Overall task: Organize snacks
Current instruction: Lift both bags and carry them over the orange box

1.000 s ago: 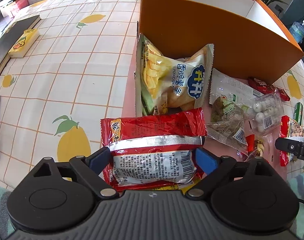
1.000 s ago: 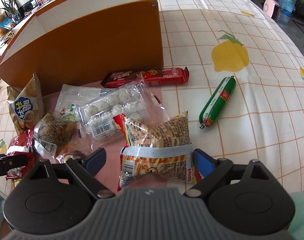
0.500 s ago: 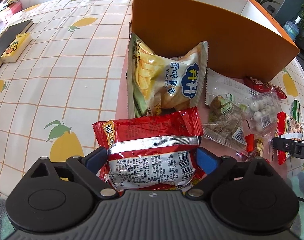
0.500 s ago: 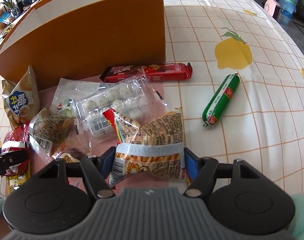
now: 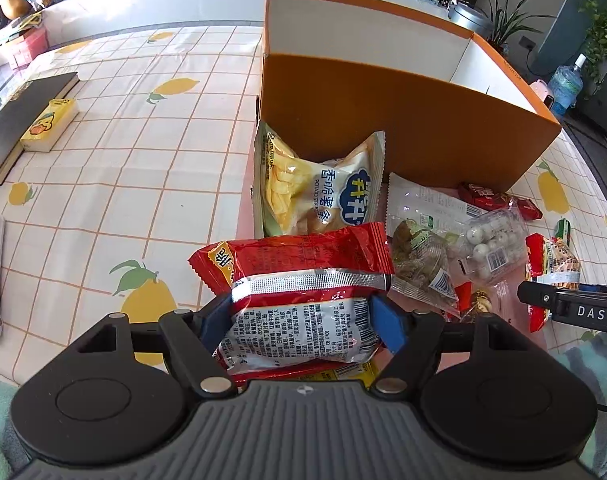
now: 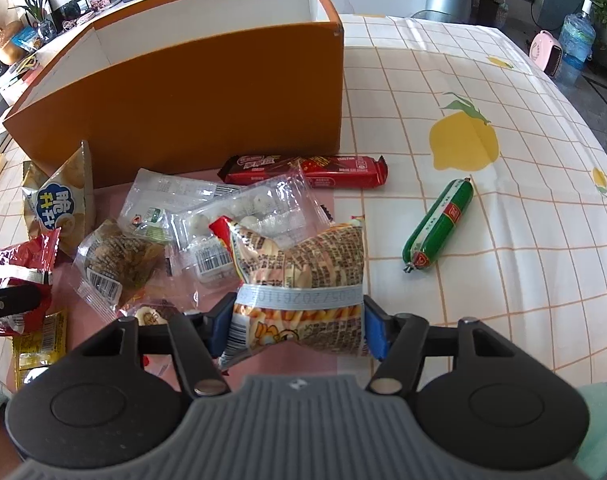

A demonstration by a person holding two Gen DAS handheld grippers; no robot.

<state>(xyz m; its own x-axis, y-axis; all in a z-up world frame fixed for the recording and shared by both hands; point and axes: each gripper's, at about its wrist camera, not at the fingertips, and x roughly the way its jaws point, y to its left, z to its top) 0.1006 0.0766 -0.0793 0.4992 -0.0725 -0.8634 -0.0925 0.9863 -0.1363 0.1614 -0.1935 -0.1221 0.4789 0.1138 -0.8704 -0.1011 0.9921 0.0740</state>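
Observation:
My left gripper (image 5: 299,320) is shut on a red snack bag (image 5: 295,276) and holds it lifted in front of the open orange box (image 5: 383,120). My right gripper (image 6: 295,324) is shut on a brown-and-yellow snack bag (image 6: 303,268), raised a little off the table. The orange box also shows in the right wrist view (image 6: 207,100), behind the snack pile. A yellow potato-stick bag (image 5: 319,192) leans against the box front.
Loose snacks lie between the grippers: a clear pack of white balls (image 6: 259,208), a brown nut pack (image 6: 115,256), a red chocolate bar (image 6: 303,168) and a green sausage (image 6: 439,224). A dark book (image 5: 19,116) and a yellow carton (image 5: 49,124) lie far left.
Both grippers closed tighter on their bags and rose, so the box opening now shows. The right gripper's fingers went from wide open to clamped on the brown-and-yellow bag.

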